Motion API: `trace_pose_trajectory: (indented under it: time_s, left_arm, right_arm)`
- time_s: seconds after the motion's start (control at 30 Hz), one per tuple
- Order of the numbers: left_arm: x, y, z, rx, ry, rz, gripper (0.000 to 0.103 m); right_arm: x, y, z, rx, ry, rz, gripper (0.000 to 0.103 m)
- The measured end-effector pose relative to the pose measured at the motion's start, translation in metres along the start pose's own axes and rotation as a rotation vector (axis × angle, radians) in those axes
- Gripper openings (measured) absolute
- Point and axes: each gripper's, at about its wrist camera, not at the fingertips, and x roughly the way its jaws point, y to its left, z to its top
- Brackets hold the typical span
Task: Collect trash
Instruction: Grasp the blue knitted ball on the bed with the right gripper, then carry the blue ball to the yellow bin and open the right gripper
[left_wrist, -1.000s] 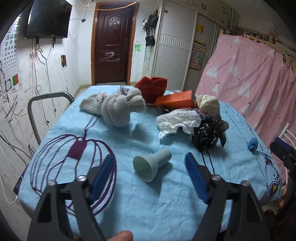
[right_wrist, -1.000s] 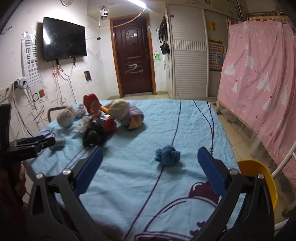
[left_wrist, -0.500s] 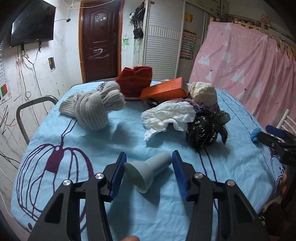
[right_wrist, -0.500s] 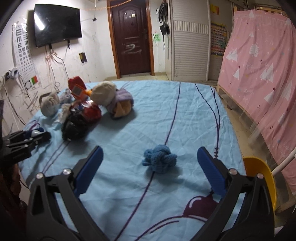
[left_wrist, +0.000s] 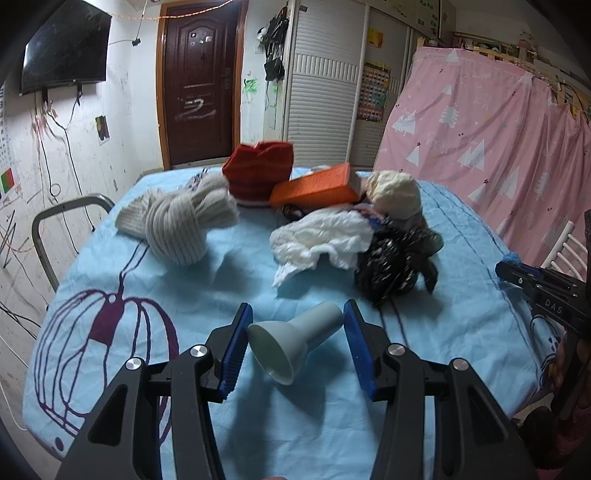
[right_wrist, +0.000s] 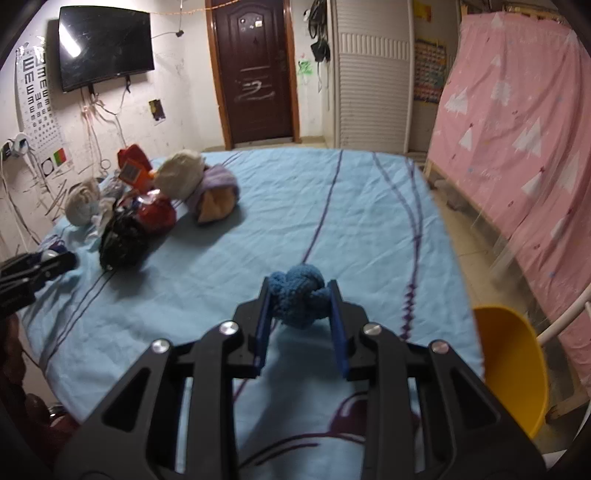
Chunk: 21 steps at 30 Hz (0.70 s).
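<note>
In the left wrist view a pale grey-green funnel-shaped cup (left_wrist: 295, 341) lies on its side on the blue tablecloth (left_wrist: 229, 280). My left gripper (left_wrist: 297, 345) straddles it, the jaws close on both sides with narrow gaps showing. In the right wrist view my right gripper (right_wrist: 300, 314) is shut on a knotted blue yarn ball (right_wrist: 298, 297) resting on the cloth. Crumpled white paper (left_wrist: 325, 240) and a black plastic bag (left_wrist: 391, 266) lie beyond the cup.
Beige knit hats (left_wrist: 181, 221), a red knit item (left_wrist: 258, 170), an orange box (left_wrist: 314, 186) and a cream ball (left_wrist: 395, 192) crowd the far table. A grey chair back (left_wrist: 55, 221) stands left. A yellow chair (right_wrist: 513, 369) stands by the table's right edge. Pink curtain (right_wrist: 517, 147) at right.
My left gripper has narrowed around the cup. My right gripper has moved forward and closed from wide open onto the blue yarn ball.
</note>
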Motion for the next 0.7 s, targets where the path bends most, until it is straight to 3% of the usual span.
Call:
trace_pose_trajectory:
  time_s: [0.27, 0.53, 0.7]
  left_arm:
    - [-0.009, -0.033, 0.023, 0.050, -0.025, -0.014, 0.042]
    - [-0.007, -0.109, 0.072, 0.121, -0.021, -0.189, 0.042]
    - [0.006, -0.173, 0.090, 0.163, 0.025, -0.303, 0.042]
  right_arm:
    - [-0.009, -0.024, 0.003, -0.002, -0.043, -0.073, 0.027]
    - [-0.028, -0.072, -0.003, 0.056, -0.069, -0.147, 0.027]
    - [-0.039, -0.106, -0.013, 0.106, -0.063, -0.191, 0.027]
